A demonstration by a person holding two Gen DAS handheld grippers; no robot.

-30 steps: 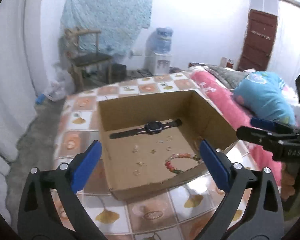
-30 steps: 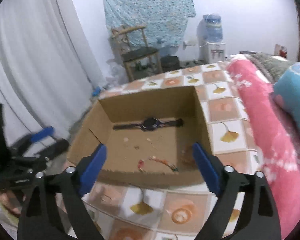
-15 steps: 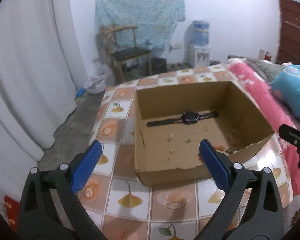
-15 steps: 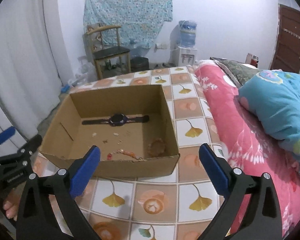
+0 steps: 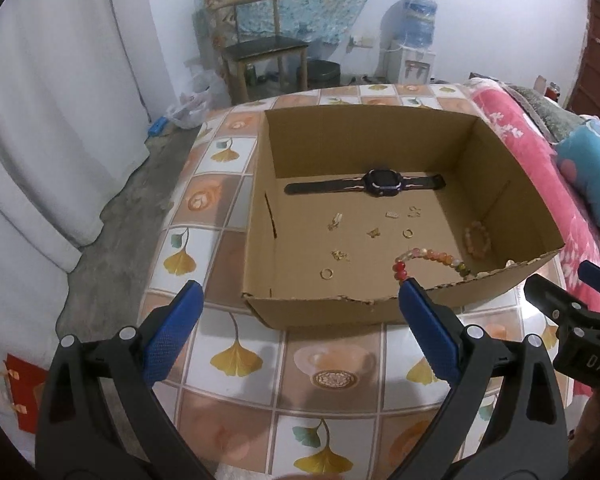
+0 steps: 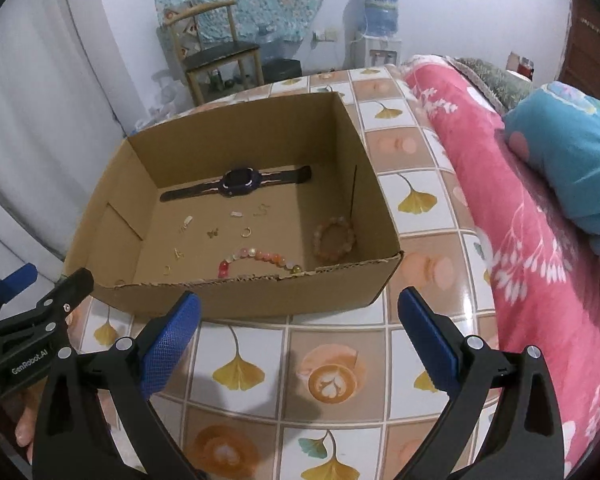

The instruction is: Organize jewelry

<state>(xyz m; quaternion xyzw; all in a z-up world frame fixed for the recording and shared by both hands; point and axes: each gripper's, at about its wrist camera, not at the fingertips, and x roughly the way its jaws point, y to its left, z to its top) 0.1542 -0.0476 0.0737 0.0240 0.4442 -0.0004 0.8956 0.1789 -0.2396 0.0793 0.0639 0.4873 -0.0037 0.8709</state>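
An open cardboard box (image 5: 324, 312) (image 6: 260, 300) stands on the tiled table. Inside lie a black watch (image 5: 382, 183) (image 6: 240, 180), a multicoloured bead bracelet (image 5: 432, 260) (image 6: 256, 258), an amber bead bracelet (image 5: 478, 240) (image 6: 335, 240) and several small gold rings and charms (image 5: 374, 233) (image 6: 212, 233). My left gripper (image 5: 300, 300) hangs open just before the box's near wall, nothing between its blue pads. My right gripper (image 6: 300, 308) is open too, over the tiles in front of the box. Each gripper shows at the other view's edge.
The table (image 5: 236, 360) (image 6: 240, 368) has a ginkgo-leaf and coffee-cup pattern. A bed with a pink blanket (image 6: 520, 220) and a blue pillow (image 6: 572, 152) runs along the right. A wooden chair (image 5: 260, 48), a water dispenser (image 5: 412, 52) and white curtains (image 5: 40, 120) stand behind and left.
Both grippers have tipped downward and sunk toward the table, so the box sits higher and larger in view. The left view swung so the box is centred. Both stay open and empty.
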